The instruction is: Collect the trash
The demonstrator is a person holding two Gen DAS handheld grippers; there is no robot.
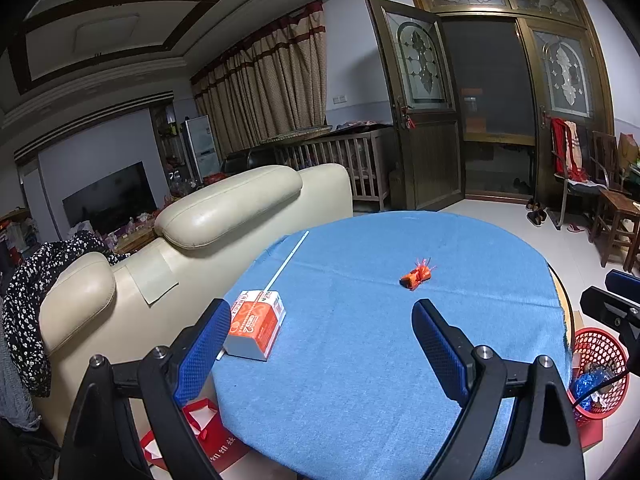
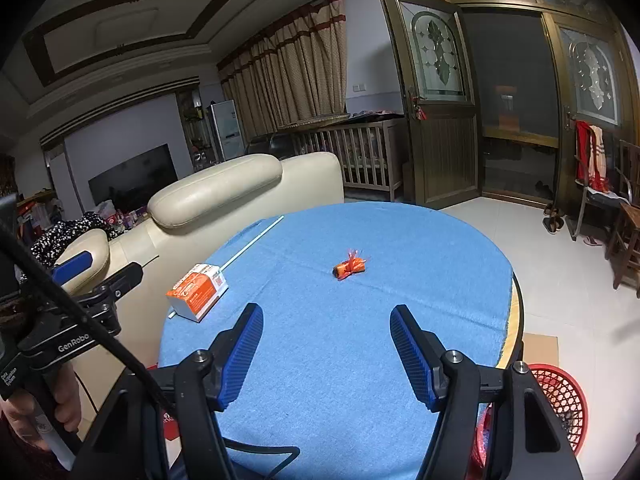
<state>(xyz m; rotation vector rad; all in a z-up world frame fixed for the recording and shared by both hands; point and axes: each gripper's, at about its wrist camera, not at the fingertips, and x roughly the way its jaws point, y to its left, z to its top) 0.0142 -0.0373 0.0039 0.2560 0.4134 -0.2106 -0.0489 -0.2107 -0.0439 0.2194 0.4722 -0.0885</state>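
An orange and white carton (image 1: 257, 325) (image 2: 198, 291) lies on the round table's blue cloth (image 1: 360, 360) (image 2: 340, 360) near the left edge, a long white straw (image 1: 286, 262) (image 2: 252, 243) beside it. A crumpled orange wrapper (image 1: 417, 276) (image 2: 350, 268) lies mid-table. My left gripper (image 1: 320, 324) is open and empty, its left finger close to the carton. My right gripper (image 2: 326, 326) is open and empty above the near cloth, the wrapper beyond it. A red mesh basket (image 1: 600, 372) (image 2: 560, 400) stands on the floor at the right.
A cream leather sofa (image 1: 200, 240) (image 2: 208, 204) backs against the table's left side. Red paper bags (image 1: 200, 432) lie on the floor below the table. Wooden chairs (image 1: 616, 216) stand at the right near the doors. The basket holds blue plastic scraps.
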